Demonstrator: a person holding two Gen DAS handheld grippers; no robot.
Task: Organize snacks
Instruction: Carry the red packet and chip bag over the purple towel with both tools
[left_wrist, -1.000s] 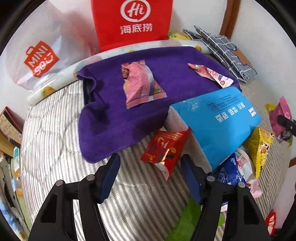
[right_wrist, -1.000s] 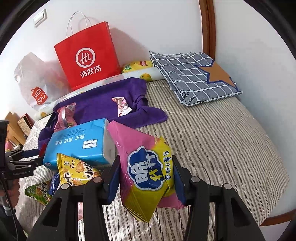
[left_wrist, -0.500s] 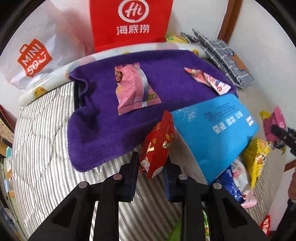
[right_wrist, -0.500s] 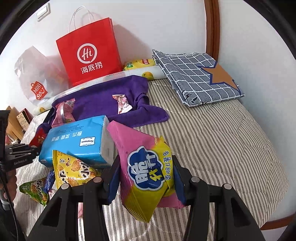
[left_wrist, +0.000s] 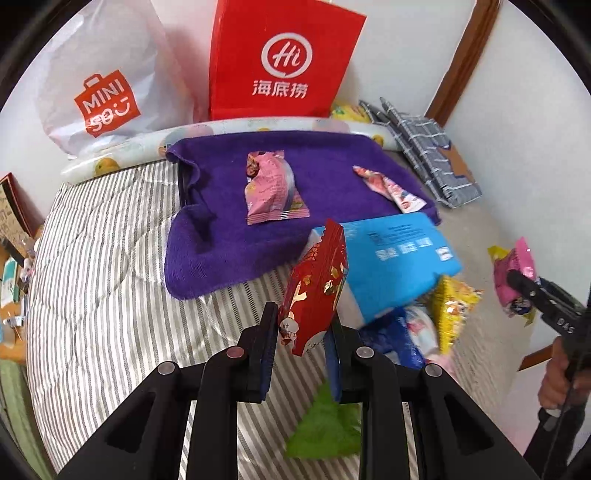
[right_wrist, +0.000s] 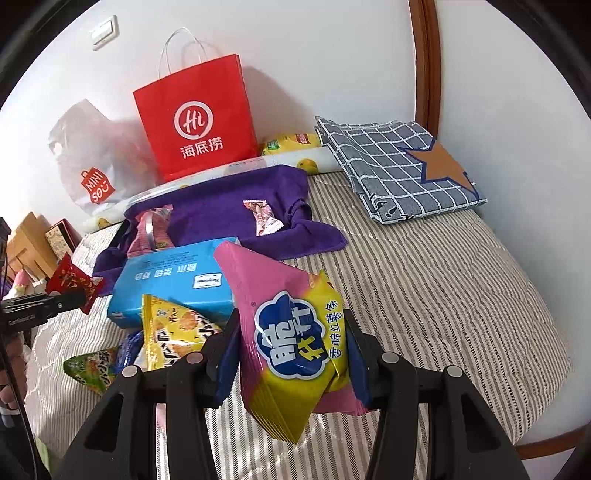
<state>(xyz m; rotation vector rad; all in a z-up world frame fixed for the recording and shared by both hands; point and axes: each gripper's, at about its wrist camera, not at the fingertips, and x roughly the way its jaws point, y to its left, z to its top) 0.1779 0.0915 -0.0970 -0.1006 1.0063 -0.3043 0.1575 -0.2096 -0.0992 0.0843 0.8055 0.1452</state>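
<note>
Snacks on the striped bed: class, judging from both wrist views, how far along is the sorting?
Done: two pink packets lie on the purple towel. In hand: the left gripper is shut on a red packet, held clear of the bed; the right gripper is shut on a pink-and-yellow bag. Left: a yellow packet, a green one and others beside the blue tissue pack.

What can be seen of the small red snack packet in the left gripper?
The red snack packet is a small, glossy foil pouch printed with gold and white markings and a crimped top edge. It stands nearly upright, tilted a little, clear of the striped quilt. The left gripper is shut on its lower end, both pads pressing its sides. Behind it lie the blue tissue pack and the purple towel; whether it touches either cannot be told.
</note>
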